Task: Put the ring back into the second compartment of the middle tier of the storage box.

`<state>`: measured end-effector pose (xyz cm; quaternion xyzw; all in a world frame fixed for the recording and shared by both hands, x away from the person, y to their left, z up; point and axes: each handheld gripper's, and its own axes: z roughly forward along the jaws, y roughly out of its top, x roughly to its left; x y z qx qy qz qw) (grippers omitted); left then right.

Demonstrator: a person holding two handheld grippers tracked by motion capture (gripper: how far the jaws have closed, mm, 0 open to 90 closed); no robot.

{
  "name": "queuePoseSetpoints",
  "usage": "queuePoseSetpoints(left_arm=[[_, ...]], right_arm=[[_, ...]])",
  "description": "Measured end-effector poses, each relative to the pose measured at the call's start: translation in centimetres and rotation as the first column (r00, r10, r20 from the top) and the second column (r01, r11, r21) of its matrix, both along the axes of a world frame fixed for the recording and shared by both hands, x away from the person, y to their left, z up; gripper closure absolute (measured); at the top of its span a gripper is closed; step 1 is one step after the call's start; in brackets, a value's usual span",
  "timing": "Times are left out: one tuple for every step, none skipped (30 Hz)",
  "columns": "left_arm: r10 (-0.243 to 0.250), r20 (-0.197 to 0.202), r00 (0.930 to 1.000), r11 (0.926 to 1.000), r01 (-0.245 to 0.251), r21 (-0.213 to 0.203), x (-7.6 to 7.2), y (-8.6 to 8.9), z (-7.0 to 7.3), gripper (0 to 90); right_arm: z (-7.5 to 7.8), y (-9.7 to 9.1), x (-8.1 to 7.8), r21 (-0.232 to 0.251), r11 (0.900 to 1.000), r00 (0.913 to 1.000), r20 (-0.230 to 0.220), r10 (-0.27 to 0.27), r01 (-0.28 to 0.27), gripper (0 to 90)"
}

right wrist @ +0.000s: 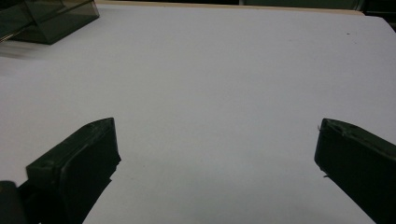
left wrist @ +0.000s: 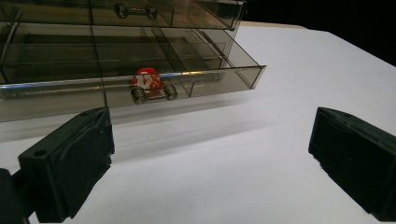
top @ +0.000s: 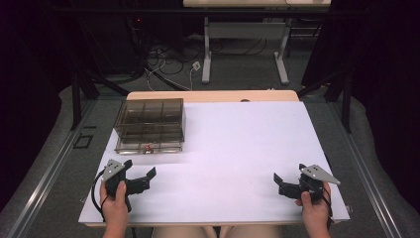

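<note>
Both claws stand wide open and hold nothing. The left claw (top: 141, 177) sits at the lower left of the high view, gripped by a hand (top: 115, 204) that comes up from the bottom edge; its jaws point up and to the right, toward the box. The right claw (top: 283, 182) sits at the lower right, held by the other hand (top: 313, 208), jaws pointing left across the bare sheet. The two are well apart, each near the front edge of the table (top: 237, 148).

The table, white-topped, takes up the middle of the high view. On it, at the upper left of the sheet, stands a smoky clear drawer box (top: 150, 124) with divided compartments. In the left gripper view its bottom drawer (left wrist: 140, 84) is pulled out a little from the body, running across the upper left of the frame to a corner at centre right, between and beyond the two black jaws. None of the jaws touches it.

In the right gripper view a corner of the box (right wrist: 46, 21) shows at the top left, far from the jaws.

On the drawer's front, a small red and white Santa figure (left wrist: 146, 79) sits on the metal handle (left wrist: 154, 93), just left of centre in the left gripper view. From above it is a red speck (top: 147, 148) at the box's front edge, just above the left claw.
</note>
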<state>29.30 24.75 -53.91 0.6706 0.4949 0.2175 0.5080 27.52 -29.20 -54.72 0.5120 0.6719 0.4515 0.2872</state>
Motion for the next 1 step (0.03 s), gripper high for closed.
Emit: queuePoseSetpoints(left_arm=[[0.003, -0.001, 1.0000, 1.0000, -0.003, 0.001, 0.01, 0.02, -0.01, 0.2]], right_arm=[[-0.12, -0.03, 0.14, 0.001, 1.0000, 0.9998, 0.019, 0.003, -0.003, 0.0]])
